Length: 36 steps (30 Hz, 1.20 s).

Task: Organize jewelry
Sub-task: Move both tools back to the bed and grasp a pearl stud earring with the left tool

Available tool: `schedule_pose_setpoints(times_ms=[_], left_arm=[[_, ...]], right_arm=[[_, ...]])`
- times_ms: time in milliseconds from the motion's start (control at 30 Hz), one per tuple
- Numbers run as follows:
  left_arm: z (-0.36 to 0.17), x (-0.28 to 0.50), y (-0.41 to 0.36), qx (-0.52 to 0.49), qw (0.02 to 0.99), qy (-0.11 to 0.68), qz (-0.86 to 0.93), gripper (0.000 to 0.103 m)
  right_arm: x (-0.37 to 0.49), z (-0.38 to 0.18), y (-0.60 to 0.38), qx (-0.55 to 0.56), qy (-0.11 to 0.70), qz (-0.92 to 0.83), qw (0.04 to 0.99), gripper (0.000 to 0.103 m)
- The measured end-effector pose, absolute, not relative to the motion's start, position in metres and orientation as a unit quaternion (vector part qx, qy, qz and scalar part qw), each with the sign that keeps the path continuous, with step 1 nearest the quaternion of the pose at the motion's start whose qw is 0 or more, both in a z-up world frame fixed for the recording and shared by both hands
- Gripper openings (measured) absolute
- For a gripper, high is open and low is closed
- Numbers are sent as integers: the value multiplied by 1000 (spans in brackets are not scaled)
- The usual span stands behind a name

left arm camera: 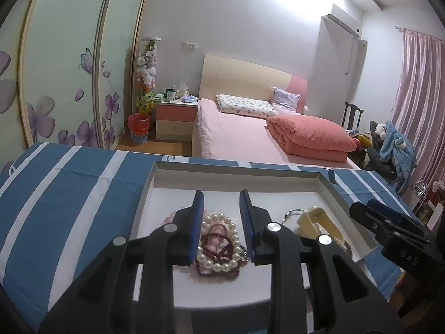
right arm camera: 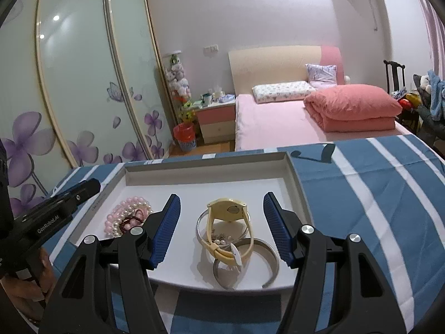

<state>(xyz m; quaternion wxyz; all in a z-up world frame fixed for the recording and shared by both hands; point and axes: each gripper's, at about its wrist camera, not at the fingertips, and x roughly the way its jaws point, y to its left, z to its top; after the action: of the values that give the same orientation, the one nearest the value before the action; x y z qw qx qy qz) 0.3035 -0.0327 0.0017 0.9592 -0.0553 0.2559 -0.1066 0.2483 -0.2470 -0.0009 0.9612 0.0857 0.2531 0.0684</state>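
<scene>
- Here, a shallow white tray [right arm camera: 294,172] sits on a blue-and-white striped cloth [right arm camera: 375,189], with both grippers hovering over its near side.
- The left gripper [left arm camera: 221,224] has its jaws parted a modest way, and its blue pads [left arm camera: 198,222] press on nothing.
- Below the gap between those jaws lies a heap of beaded bracelets: a white pearl bracelet [left arm camera: 219,264] ringed around a dark red bead bracelet [left arm camera: 219,246], with pink beads showing past the left jaw.
- In the left wrist view I cannot tell whether the pads touch the beads; they look to stand just beside and above the heap.
- The right gripper [right arm camera: 222,226] has its jaws spread wide, gripping nothing.
- Between the right jaws, on the tray floor, lies a cream-yellow watch [right arm camera: 226,211], its face tilted up and its strap looping toward the camera.
- A thin silver bangle [right arm camera: 201,224] lies around the watch, and a wider open silver cuff [right arm camera: 271,261] lies just nearer, toward the right jaw.
- Small earrings [right arm camera: 219,240] rest inside the watch strap loop.
- The pink and pearl bracelet heap [right arm camera: 125,217] lies just outside the right gripper's left jaw.
</scene>
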Motion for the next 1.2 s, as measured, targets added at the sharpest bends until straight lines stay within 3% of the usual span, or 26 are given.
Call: schedule_pose_setpoints(times_ms=[500,1200], left_arm=[[3,238,-62,-50,948,272,-158,34],[-54,183,-161,26,897,375,-233,36]], right_arm=[[165,2,-281,99,238,41,965,63],[81,-33,-319,124,261,13,957,63]])
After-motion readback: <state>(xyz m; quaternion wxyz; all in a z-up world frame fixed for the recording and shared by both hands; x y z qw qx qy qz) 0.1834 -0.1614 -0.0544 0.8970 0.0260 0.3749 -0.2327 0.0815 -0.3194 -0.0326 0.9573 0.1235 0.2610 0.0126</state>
